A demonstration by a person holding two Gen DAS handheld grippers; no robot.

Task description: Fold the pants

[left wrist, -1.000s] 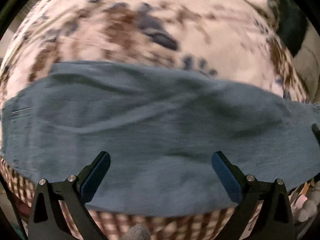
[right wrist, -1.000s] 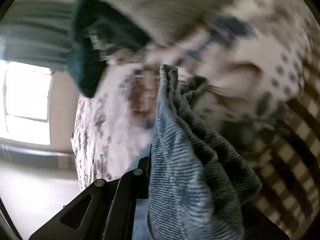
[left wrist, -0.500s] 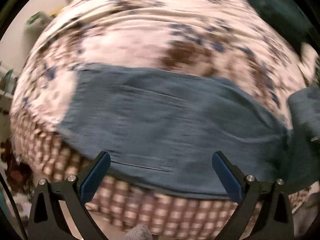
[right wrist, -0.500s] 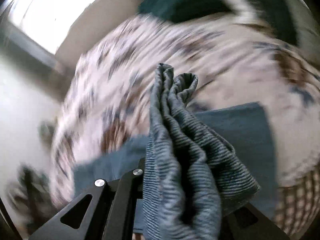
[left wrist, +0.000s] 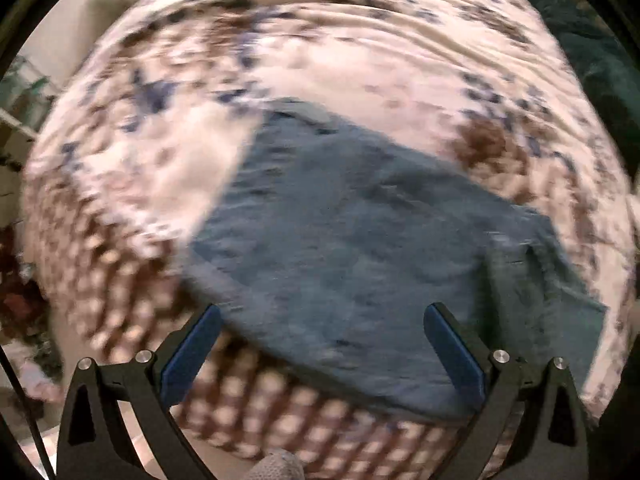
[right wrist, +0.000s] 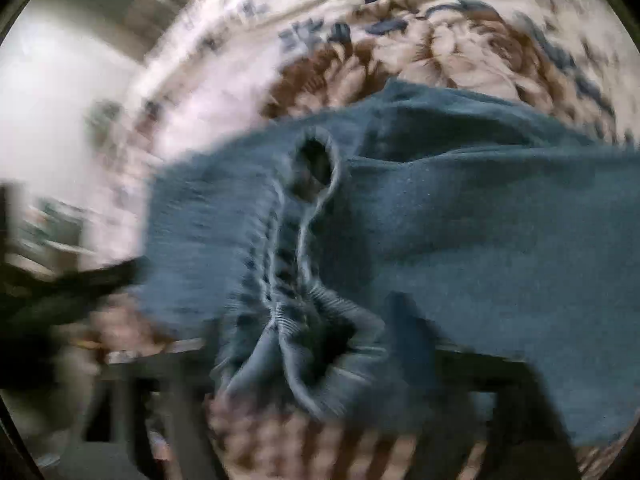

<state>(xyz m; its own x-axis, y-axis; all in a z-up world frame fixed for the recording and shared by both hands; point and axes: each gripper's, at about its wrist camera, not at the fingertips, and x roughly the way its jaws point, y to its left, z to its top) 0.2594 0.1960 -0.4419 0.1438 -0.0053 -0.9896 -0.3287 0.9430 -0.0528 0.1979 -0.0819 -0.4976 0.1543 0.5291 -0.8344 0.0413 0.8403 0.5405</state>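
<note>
Left tool [left wrist: 322, 344]: jaws spread wide, blue pads [left wrist: 192, 354] clear of any fabric, nothing held; it hangs above the near edge of the bed. Just beyond its tips lie the pants [left wrist: 360, 248], blue denim-like cloth, spread flat on the floral bedspread [left wrist: 360, 52], running diagonally from far left to near right, with a doubled-over portion at the right end. The near hem of the cloth overlaps the bedspread's brown checked border [left wrist: 280, 412], which drops over the bed's edge. Right tool [right wrist: 316, 360]: frame heavily blurred, fingers mostly covered by cloth; a bunched, ribbed fold of the pants [right wrist: 480, 220] sits gathered at its tip, and the jaws appear closed on it. From that gathered point the cloth extends right and far across the floral bedspread [right wrist: 440, 40]. A pale wall [right wrist: 60, 80] shows at left.
</note>
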